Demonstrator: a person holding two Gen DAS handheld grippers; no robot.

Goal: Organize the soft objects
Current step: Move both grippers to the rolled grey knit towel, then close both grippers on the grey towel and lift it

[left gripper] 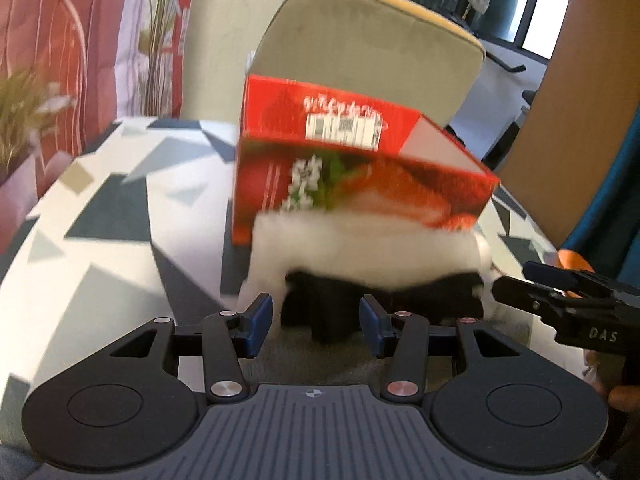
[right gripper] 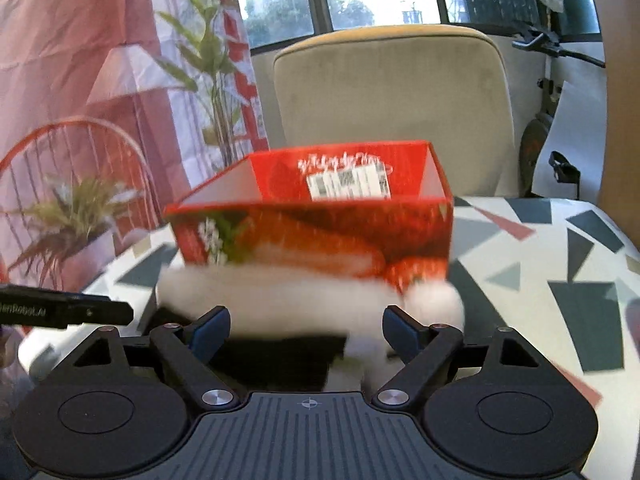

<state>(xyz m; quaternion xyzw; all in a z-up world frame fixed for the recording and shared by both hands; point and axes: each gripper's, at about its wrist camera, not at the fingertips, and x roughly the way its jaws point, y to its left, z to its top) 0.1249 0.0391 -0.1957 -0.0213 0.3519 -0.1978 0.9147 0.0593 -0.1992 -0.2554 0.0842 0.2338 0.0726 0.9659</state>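
One open red box on patterned table, white fluffy object in front

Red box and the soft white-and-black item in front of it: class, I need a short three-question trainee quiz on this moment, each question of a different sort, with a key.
1. True or false: the red box is open at the top.
2. The fluffy white-and-black soft item lies: A) inside the box, B) in front of the box, C) on the chair.
3. Fill in: the tablecloth is patterned with grey and pink ____.

Key: 1 true; 2 B; 3 angular patches.
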